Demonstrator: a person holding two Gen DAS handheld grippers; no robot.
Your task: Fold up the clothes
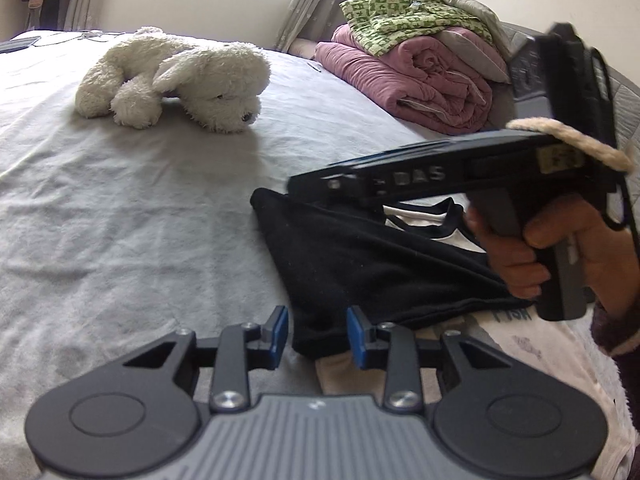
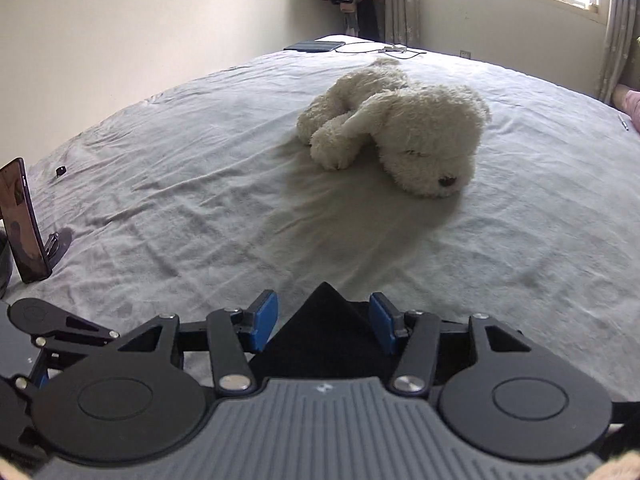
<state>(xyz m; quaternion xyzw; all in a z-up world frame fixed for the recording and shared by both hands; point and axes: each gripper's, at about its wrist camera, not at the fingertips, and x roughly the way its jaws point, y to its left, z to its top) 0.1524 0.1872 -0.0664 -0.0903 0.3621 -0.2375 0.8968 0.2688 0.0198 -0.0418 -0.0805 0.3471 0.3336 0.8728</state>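
The left gripper [image 1: 317, 336] sits nearest the lens, its blue pads parted, the black edge of the shirt [image 1: 360, 264] lying between them without being pinched; the right gripper [image 2: 323, 322] likewise stands open, a peaked black corner of that shirt rising between its pads. The bed [image 1: 120, 200], covered by a pale grey sheet, carries everything; the shirt, black over white, lies at its near edge, partly folded. A pink quilt [image 1: 416, 80] is rolled up at the far right edge, with a green patterned garment [image 1: 400, 8] heaped on top. A white plush dog [image 2: 400, 132] lies on its side toward the middle of the bed; a phone [image 2: 22, 220] stands propped at the left edge; a dark tablet [image 2: 314, 45] rests at the far corner.
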